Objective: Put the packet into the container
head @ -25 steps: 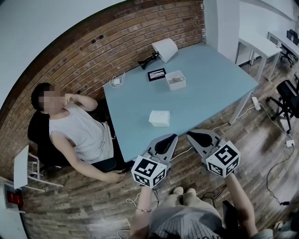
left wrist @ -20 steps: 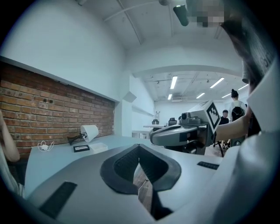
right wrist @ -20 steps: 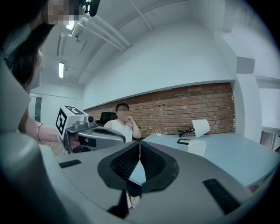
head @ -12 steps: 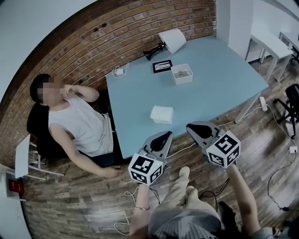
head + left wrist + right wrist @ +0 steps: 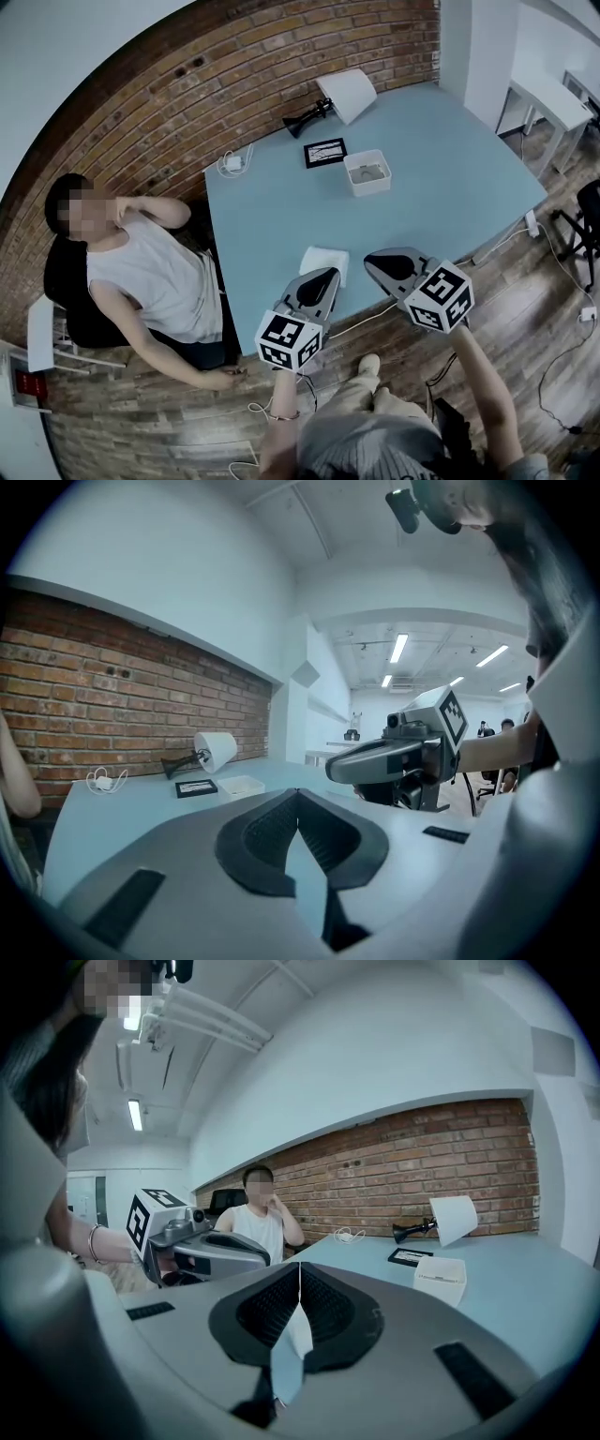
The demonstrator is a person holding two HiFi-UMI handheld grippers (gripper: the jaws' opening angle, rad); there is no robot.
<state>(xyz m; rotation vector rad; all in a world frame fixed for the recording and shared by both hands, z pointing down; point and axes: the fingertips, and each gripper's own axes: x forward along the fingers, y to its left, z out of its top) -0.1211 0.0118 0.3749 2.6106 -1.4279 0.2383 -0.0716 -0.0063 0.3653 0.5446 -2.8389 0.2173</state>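
Packet [image 5: 323, 260] lies at the desk's [image 5: 272, 216] near edge; my left gripper [image 5: 333, 274] and right gripper [image 5: 368, 260], both pinched closed and empty, hover there.

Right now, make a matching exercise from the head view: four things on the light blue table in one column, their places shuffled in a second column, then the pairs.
Things
1. white soft packet
2. white square container
3. white-shaded lamp with black stem
4. white charger with coiled cable

Places
A. lying on its side at the far edge of the table
B. at the near edge, by the tip of the left gripper
C. at the far-left corner, nearest the seated person
D. mid-table, beside the black framed card

Pairs: 1-B, 2-D, 3-A, 4-C
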